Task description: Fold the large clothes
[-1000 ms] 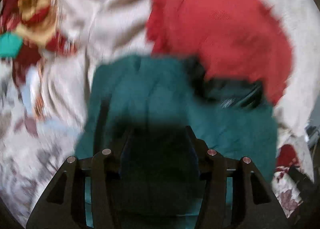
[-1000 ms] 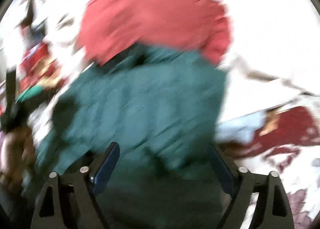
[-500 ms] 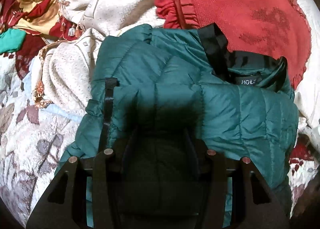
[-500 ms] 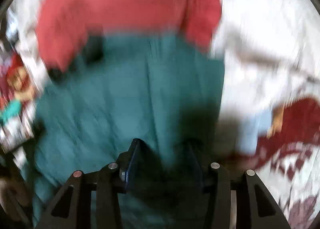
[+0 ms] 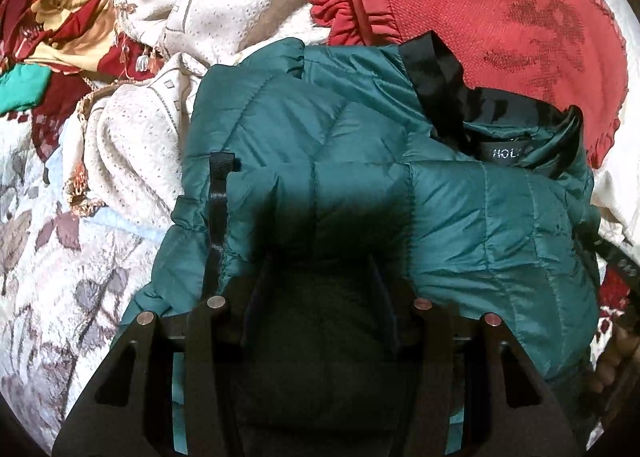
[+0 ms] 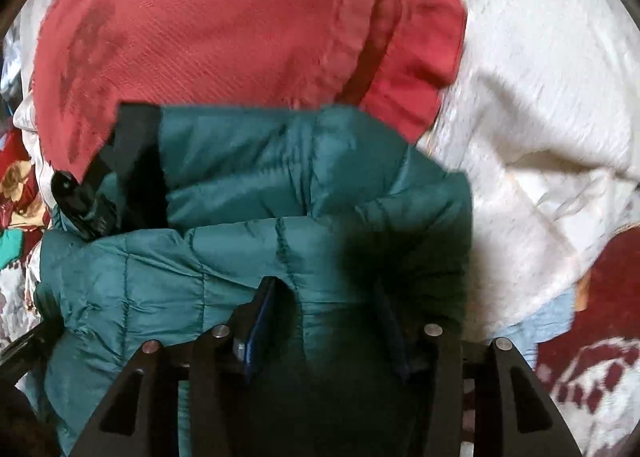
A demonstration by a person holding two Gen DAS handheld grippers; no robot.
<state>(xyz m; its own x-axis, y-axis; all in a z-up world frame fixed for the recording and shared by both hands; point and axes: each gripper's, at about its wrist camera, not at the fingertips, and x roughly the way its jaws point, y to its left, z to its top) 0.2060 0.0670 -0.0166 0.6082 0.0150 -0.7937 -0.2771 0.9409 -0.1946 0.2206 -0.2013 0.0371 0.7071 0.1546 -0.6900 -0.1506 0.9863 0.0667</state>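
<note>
1. The left tongs (image 5: 320, 277) are set narrow and clamp a thick fold of the green puffer jacket (image 5: 460, 209); the padded cloth fills the gap between both fingers and bulges over them.
2. The right tongs (image 6: 328, 309) also grip a bunched fold of the same jacket (image 6: 224, 217), with the blue-lined finger (image 6: 262, 321) pressed into the cloth on the left side of the fold.
3. The jacket lies folded over itself just ahead of both tongs, spread across a bed with a patterned bedspread (image 5: 48, 257).
4. In the left view, the jacket's black collar (image 5: 472, 97) sits ahead and to the right of the tongs, with a dark label just below it.
5. A black strap (image 5: 218, 201) runs along the jacket's edge, left of the left tongs.
6. A red frilled cushion (image 5: 480, 9) lies beyond the jacket, touching its far edge; in the right view it fills the area ahead of the tongs (image 6: 208, 29).
7. A cream knitted garment (image 5: 132, 149) lies crumpled left of the left tongs, beside the jacket.
8. A white textured blanket (image 6: 540, 105) lies right of the right tongs.
9. A red and gold cloth (image 5: 60, 29) lies far left, beyond the cream garment.
</note>
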